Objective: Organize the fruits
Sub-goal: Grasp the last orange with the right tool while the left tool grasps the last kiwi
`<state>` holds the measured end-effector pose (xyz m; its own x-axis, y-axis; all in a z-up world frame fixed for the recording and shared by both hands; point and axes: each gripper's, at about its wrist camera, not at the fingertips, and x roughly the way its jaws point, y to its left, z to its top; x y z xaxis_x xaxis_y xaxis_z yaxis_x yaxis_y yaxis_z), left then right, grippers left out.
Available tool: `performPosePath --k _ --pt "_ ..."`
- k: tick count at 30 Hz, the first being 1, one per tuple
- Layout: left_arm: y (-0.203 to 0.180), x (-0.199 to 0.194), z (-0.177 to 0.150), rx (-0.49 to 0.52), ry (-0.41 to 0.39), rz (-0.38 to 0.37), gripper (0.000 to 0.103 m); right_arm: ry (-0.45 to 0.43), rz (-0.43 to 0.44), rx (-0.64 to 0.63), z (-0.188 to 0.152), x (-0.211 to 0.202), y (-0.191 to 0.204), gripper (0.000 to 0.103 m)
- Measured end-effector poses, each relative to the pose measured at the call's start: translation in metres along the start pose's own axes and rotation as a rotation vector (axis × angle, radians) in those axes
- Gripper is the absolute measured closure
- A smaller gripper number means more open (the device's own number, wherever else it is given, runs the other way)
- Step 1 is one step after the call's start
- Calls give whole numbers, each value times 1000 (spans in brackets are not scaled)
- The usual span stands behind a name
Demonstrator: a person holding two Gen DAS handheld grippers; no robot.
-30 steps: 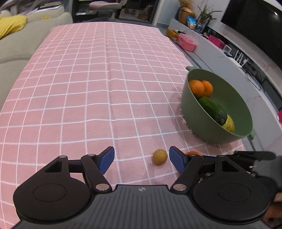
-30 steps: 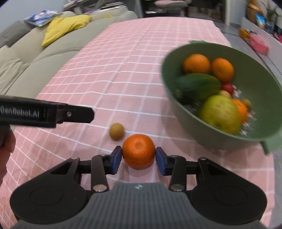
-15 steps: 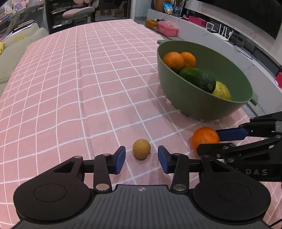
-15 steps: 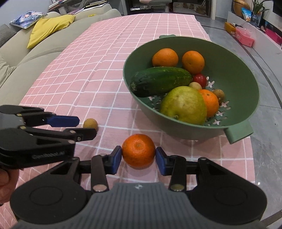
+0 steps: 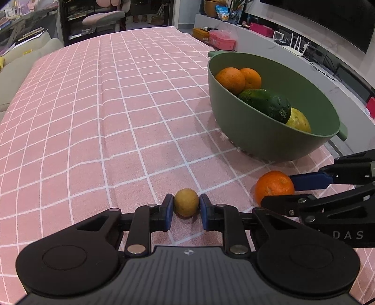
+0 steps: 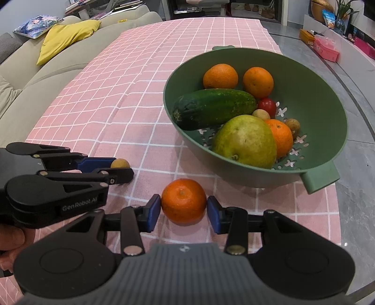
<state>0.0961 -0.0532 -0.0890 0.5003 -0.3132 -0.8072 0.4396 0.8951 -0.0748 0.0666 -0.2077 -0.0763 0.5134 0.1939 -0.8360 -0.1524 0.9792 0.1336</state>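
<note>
Two claws | left claw (image 5: 186, 208) pinching small yellow fruit (image 5: 186, 205) | right claw (image 6: 184, 210) clamping orange (image 6: 183, 200)

Both wrist views low, near tabletop, facing forward; share green bowl (image 5: 269, 143).

Beige sofa (image 6: 58, 63) along the left edge of the pink checked tablecloth (image 5: 98, 112), with yellow cushion (image 6: 63, 38) on it. Beyond the cloth's far end, pale office chair (image 5: 103, 17). Right of the cloth, grey marble floor (image 6: 358, 131) and low white cabinet (image 5: 276, 44).
</note>
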Motion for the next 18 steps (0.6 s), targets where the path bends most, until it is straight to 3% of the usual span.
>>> performPosePath --k 8,18 --pt "3 -15 6 -2 -30 -2 77 6 1 -4 3 2 2 64" --pt "25 -70 12 -71 -116 39 77 -56 71 14 22 -28 15 64"
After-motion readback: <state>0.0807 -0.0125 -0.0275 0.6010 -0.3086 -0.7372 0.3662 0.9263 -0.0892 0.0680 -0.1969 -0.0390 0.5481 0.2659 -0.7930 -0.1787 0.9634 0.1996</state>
